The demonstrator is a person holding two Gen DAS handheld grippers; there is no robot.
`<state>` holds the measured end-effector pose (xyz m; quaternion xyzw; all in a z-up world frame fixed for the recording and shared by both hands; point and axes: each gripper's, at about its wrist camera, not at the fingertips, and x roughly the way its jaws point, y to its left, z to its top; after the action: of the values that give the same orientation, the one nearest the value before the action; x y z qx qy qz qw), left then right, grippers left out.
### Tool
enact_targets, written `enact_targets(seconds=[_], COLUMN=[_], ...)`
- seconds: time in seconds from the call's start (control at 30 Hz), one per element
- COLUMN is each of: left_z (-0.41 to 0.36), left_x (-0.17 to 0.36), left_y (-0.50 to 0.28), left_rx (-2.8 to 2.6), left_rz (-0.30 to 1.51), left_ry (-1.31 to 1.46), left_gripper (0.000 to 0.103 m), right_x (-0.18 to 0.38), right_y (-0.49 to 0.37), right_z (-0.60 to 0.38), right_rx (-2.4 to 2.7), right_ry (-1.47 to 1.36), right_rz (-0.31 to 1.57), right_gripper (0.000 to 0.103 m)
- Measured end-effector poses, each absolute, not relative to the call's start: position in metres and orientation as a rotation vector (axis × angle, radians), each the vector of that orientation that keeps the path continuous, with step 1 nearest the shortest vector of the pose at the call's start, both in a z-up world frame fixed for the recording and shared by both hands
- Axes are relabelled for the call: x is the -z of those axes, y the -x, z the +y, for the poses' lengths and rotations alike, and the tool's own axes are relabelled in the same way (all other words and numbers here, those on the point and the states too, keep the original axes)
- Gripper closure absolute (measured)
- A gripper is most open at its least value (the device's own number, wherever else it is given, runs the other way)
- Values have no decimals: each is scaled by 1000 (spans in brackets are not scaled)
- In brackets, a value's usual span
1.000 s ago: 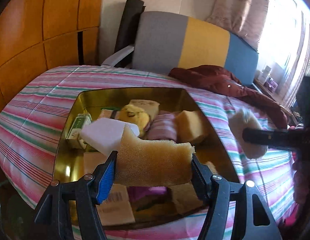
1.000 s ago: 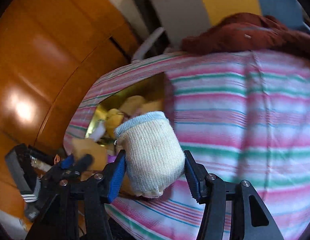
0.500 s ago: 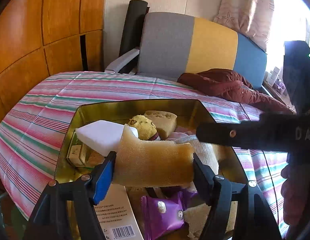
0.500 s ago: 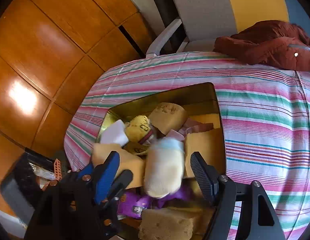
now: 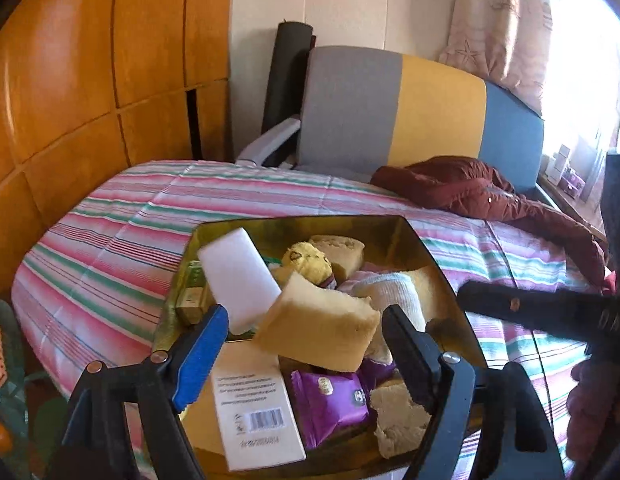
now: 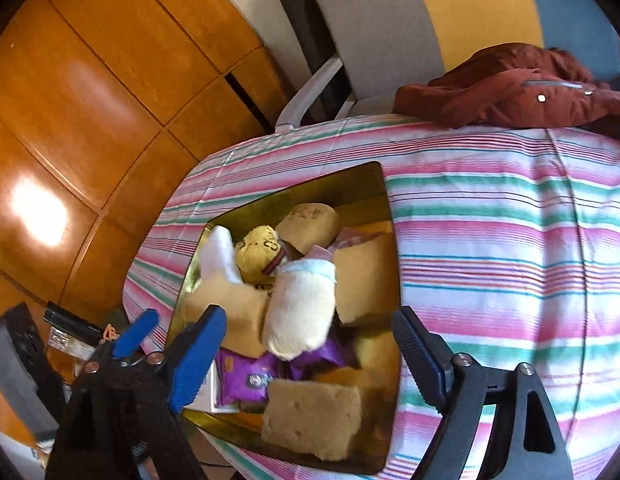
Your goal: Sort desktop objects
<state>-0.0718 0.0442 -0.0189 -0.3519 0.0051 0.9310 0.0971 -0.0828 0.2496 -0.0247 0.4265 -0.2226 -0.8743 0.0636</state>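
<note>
Both grippers hang over the gold tin [image 5: 393, 226], which sits on the striped surface [image 5: 110, 248]. The left gripper [image 5: 306, 340] has its jaws opening; the yellow sponge [image 5: 317, 332] sits tilted between them, and neither pad seems to press on it now, so it looks let go. The right gripper [image 6: 310, 356] is opening too, jaws wide, with the rolled white sock [image 6: 302, 308] just ahead of its tips, lying on the heap in the tin and touched by neither pad.

Just beyond the left gripper's blue pad leans a white foam block [image 5: 238, 280]. All three look light and soft; I'd guess they squash under a pinch and spring back, so nothing here is fragile. The sponge is best taken across its short sides, the sock round its middle. The purple packet [image 5: 329, 404] below the left gripper looks slippery.
</note>
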Motion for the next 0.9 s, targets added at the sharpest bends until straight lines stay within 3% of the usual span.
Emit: enact_targets(seconds=[0.37,0.57,0.9], left_z=[40,43,38], left_x=[-11,-18,-16], left_y=[33,18,4], left_rx=[-2864,-2921,-2953], left_rz=[67,107,17], left_ry=[974,967,917], left_gripper=[21,21,23], right_x=[36,42,44], right_y=[40,27,14], right_z=[222,209,197], right_rx=[2826,2837,2849], right_ry=[-1318,-1327,-1315], right_rz=[-325,-245,-177], right_gripper=[10,9,8])
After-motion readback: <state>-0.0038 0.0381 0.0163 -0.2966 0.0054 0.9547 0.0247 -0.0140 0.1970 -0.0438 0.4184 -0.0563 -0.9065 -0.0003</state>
